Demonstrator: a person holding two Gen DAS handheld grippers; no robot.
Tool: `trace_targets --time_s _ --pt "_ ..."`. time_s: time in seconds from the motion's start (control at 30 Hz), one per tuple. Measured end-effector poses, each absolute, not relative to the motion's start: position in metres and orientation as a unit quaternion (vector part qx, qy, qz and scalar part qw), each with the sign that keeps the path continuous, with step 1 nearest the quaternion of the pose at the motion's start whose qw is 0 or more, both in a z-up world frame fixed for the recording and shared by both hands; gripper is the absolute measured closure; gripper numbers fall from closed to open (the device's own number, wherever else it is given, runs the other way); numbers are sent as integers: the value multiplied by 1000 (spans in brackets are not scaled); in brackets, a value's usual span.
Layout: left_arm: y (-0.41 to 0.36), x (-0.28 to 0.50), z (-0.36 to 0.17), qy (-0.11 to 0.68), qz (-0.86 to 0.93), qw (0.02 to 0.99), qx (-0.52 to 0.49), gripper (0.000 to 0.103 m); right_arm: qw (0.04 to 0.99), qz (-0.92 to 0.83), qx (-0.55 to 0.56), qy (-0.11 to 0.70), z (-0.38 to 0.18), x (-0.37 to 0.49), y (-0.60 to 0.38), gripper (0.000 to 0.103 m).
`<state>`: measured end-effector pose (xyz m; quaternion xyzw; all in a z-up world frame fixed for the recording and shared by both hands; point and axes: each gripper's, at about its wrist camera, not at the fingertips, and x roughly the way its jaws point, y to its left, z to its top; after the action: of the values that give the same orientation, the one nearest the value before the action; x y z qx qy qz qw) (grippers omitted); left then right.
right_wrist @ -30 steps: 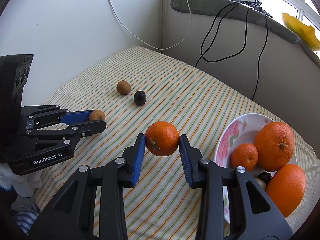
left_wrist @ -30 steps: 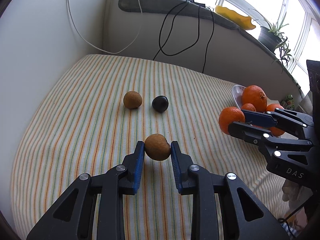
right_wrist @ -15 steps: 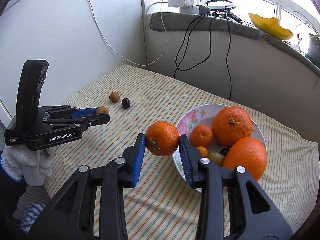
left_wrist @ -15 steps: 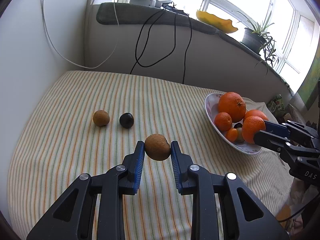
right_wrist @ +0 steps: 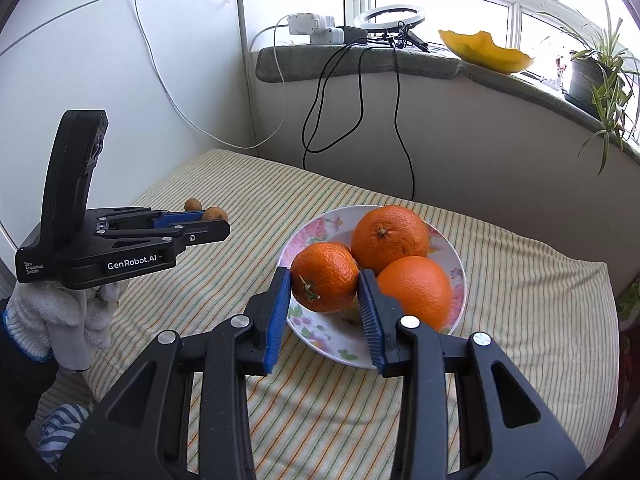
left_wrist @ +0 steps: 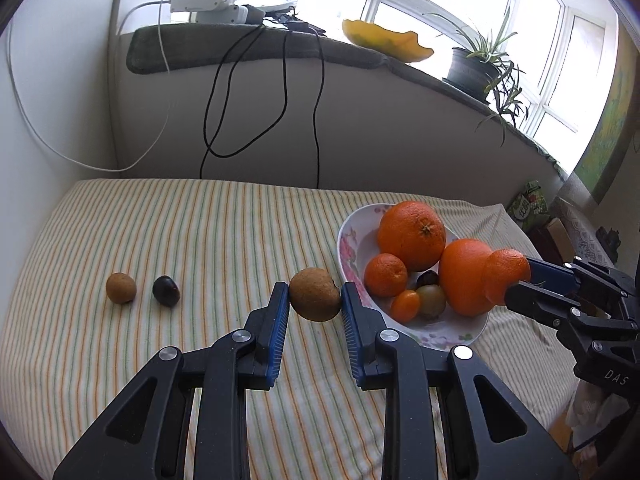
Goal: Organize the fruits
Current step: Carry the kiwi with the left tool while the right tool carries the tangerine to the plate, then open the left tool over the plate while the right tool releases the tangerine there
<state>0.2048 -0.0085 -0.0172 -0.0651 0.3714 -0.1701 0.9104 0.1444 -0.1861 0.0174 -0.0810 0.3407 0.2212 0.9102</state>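
Left claw point(left_wrist: 315, 295) squeezes a brown kiwi point(left_wrist: 315, 294) in the air, just beside the flowered bowl point(left_wrist: 347, 240). Right claw point(right_wrist: 324, 283) squeezes a small orange point(right_wrist: 324, 282) above the bowl, close to two big oranges point(right_wrist: 389, 240). Another kiwi point(left_wrist: 120, 288) and a dark plum point(left_wrist: 166, 290) lie near the left edge of the striped bed point(left_wrist: 220, 232).

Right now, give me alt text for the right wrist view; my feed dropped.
The right gripper is shut on a mandarin, held over the near rim of a floral bowl with two large oranges. At left, the left gripper holds a brown kiwi above the striped cloth.
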Motion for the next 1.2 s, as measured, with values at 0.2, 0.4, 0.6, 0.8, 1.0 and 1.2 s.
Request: trace_targets --time_s 0.2,0.4,0.6,0.8,1.0,1.2 --pt "-27 219 -12 369 -183 909 -59 78 912 215 -80 341 15 150 -193 67" --pt "-41 235 -12 371 -193 907 -56 78 911 215 -83 343 12 160 -193 67" --pt "-52 251 -18 380 -201 901 -62 78 909 215 -89 345 8 168 -190 67" --pt "-60 258 -21 384 -200 900 -53 78 908 215 -96 346 5 175 -187 67" --pt "-65 261 -22 386 -201 899 -46 78 906 218 -96 349 1 179 -185 67" --pt "-67 262 -20 384 -200 900 -43 78 906 217 -96 349 -1 181 -185 66"
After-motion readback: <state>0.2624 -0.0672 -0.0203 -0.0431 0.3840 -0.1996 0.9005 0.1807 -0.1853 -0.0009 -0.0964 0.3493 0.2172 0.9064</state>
